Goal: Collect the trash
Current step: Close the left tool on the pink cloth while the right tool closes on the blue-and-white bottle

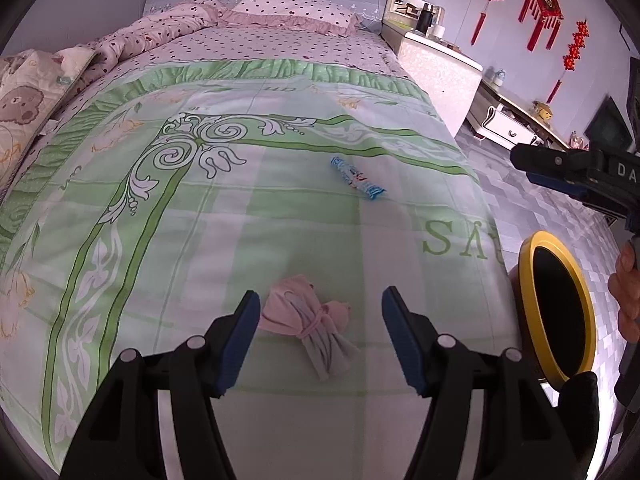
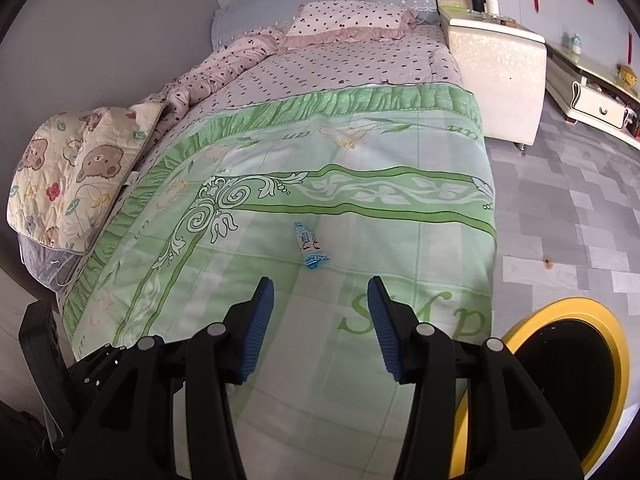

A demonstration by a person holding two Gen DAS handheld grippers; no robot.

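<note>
Right wrist: bin (image 2: 612, 344) partly cut off

Both wrist views angled down over bed (image 1: 280, 208), overlapping.

A home bedroom is shown. A bed (image 2: 320, 152) is covered with a green patterned sheet (image 2: 360, 216), and a dotted pillow (image 2: 348, 18) is laid at the far end. To the right, a white bedside cabinet (image 2: 496, 76) and red hanging ornaments (image 1: 542, 8) are seen.
</note>
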